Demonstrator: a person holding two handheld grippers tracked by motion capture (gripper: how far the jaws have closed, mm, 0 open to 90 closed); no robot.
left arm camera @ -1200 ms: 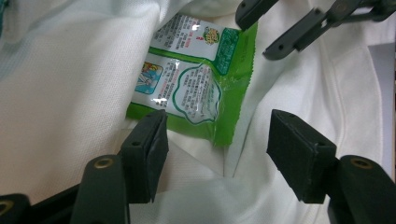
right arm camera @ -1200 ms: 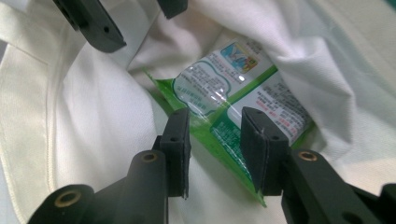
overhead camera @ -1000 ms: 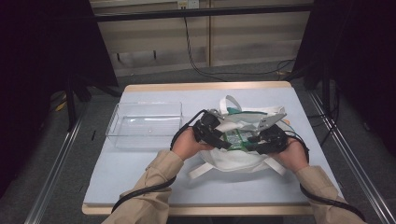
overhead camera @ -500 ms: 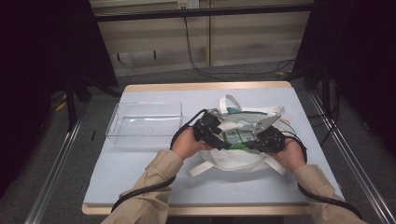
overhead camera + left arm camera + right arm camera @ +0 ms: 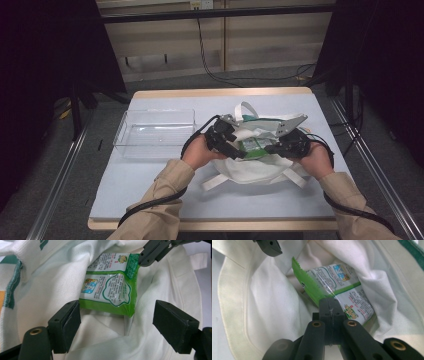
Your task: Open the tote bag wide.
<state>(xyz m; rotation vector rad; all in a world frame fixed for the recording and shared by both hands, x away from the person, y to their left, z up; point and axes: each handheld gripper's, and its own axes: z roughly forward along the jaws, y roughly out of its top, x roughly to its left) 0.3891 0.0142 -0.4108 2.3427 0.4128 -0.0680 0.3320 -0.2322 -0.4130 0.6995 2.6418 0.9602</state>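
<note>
A white cloth tote bag (image 5: 250, 170) with green trim lies on the table, mouth toward me. Inside it lies a green and white snack packet (image 5: 110, 290), which also appears in the high view (image 5: 252, 146) and the right gripper view (image 5: 344, 290). My right gripper (image 5: 331, 307) is shut on the packet's green sealed edge, and its jaws reach in from the top right of the left gripper view (image 5: 150, 252). My left gripper (image 5: 117, 325) is open; its jaws have just been opening. The packet's near end sits between the tips, untouched.
A clear plastic bin (image 5: 154, 131) stands empty on the table's left half, beside my left hand. The bag's white straps (image 5: 215, 182) trail toward the front edge. The pale blue tabletop (image 5: 150, 190) runs on in front of the bag.
My right gripper has closed on the packet's edge and risen slightly with it. The left gripper's jaws stand wider apart, and the left hand has kept its place.
</note>
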